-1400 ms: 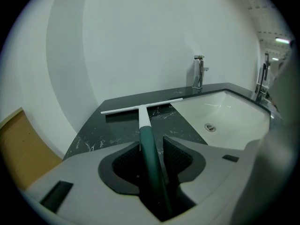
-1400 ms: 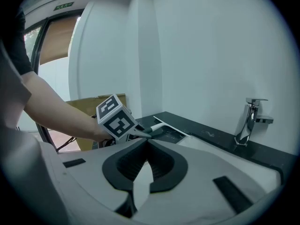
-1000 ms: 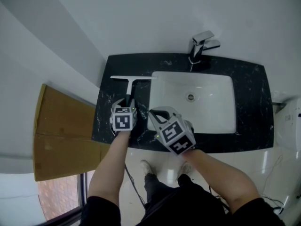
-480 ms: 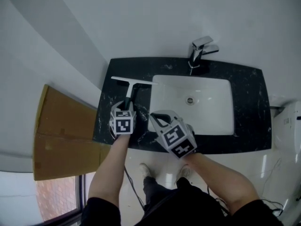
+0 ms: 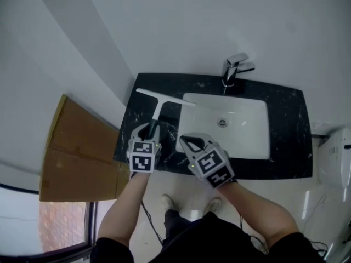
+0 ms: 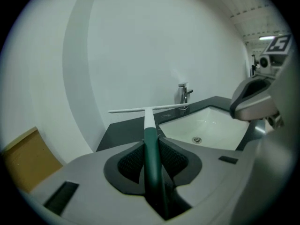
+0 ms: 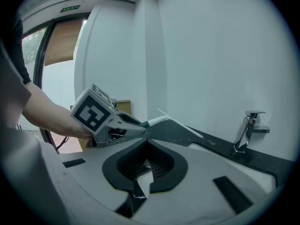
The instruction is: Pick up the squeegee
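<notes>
left gripper (image 5: 148, 129) pinching squeegee (image 5: 159, 105) handle, centre-left of frame | right gripper (image 5: 190, 142) pressed together, empty, lower centre

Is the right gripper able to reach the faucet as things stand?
Probably yes: the right gripper holds nothing, and only the sink lies between it and the faucet.

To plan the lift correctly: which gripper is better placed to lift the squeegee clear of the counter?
Left. The left gripper has its fingers shut on the squeegee handle; the right gripper holds nothing.
</notes>
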Tool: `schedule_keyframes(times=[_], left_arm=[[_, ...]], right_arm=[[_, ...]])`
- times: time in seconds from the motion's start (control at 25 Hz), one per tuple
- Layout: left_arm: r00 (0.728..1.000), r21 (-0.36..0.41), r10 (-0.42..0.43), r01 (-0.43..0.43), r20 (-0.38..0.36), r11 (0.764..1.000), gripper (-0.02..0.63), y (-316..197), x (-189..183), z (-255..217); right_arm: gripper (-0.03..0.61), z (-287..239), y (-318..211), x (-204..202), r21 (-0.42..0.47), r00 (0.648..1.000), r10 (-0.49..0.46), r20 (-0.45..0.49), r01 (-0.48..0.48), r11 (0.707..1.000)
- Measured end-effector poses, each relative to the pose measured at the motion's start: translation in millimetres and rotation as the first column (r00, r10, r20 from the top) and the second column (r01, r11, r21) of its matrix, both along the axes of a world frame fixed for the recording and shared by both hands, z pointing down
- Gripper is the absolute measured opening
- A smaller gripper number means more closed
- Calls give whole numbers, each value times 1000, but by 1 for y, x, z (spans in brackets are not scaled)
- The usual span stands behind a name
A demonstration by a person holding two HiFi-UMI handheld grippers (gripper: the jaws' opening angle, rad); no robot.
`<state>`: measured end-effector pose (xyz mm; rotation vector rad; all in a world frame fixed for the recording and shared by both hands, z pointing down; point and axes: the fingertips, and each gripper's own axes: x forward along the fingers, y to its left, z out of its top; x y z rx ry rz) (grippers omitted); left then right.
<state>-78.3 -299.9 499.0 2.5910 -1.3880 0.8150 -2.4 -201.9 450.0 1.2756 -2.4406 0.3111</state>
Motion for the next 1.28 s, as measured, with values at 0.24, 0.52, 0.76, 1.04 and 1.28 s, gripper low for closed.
schedule_keyframes(times=[0.24,0.52,0.76,1.04,1.28], left_arm=[[994,40,55,-52,-95,998,92,69,-3,-46],[986,79,92,-81,-136,994,92,143,-20,-81],[984,108,111,-96,-141,990,92,186,-32,-84],[980,134,110,-88,-166,987,92,205,-38,-90],[981,154,104,-79,-166,985,92,209,-48,-97]], right_arm=[[9,-20,35,1,33,1000,-18,12,18,999],[9,-41,78,11,88,1000,-30,8,29,996],[9,-58,111,4,142,997,-72,5,71,987],[9,-70,130,-4,189,996,-82,21,77,979],[9,-70,138,-10,193,996,-81,44,71,979]])
